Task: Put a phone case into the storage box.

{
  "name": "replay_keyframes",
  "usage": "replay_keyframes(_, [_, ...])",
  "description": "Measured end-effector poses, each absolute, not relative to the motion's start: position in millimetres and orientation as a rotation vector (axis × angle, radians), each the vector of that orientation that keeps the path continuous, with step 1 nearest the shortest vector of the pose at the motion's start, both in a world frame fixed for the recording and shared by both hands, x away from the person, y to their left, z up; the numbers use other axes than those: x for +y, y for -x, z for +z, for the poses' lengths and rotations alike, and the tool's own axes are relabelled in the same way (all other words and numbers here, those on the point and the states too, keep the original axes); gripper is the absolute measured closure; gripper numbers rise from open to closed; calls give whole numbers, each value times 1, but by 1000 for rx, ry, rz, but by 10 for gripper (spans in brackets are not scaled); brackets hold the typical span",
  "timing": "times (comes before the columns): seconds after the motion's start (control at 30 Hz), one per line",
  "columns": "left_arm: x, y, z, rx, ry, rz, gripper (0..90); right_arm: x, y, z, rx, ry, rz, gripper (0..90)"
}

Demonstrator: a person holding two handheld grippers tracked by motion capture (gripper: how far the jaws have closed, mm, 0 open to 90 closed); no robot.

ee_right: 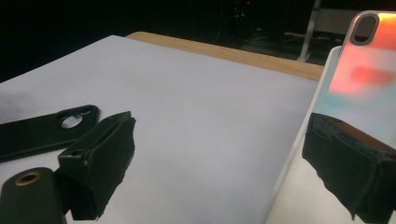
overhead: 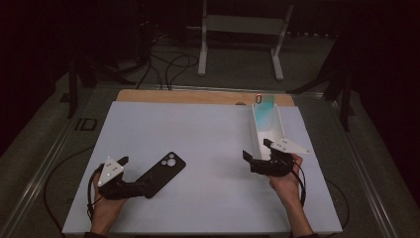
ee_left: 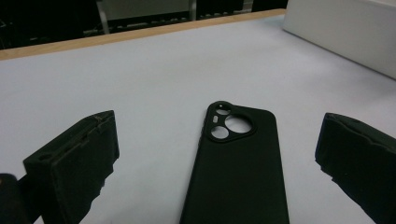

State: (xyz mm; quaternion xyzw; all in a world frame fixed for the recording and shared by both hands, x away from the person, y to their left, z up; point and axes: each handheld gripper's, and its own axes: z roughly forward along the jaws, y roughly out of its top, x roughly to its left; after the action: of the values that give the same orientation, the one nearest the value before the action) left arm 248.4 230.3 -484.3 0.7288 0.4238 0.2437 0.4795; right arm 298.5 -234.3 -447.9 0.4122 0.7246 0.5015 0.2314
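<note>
A black phone case (overhead: 163, 172) lies back up on the white board (overhead: 208, 139), camera cutout toward the far right. My left gripper (overhead: 140, 177) is open, its jaws either side of the case's near end; in the left gripper view the case (ee_left: 236, 163) lies between the jaws of that gripper (ee_left: 218, 126) without touching either. A phone with an iridescent back (overhead: 264, 106) leans in a long white tray (overhead: 277, 130). My right gripper (overhead: 256, 148) is open and straddles the tray's left wall (ee_right: 289, 186), one jaw inside below the phone (ee_right: 369, 60).
A wooden strip (overhead: 188, 96) runs along the board's far edge. Beyond it are cables on the floor and a white stand (overhead: 237, 29). The tray (ee_left: 345, 32) sits at the far right in the left gripper view. The case (ee_right: 42, 130) lies at the left in the right gripper view.
</note>
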Motion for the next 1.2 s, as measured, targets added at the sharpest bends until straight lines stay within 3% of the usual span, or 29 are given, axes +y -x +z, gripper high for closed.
replay_keyframes(0.9, [224,-253,-480,1007,-1879,541,0,-266,-266,-461,1906,-1154,1437,91])
replay_keyframes(1.2, [206,-265,-482,1005,-2081,479,0,-266,-265,-461,1908,-1158,1439,91])
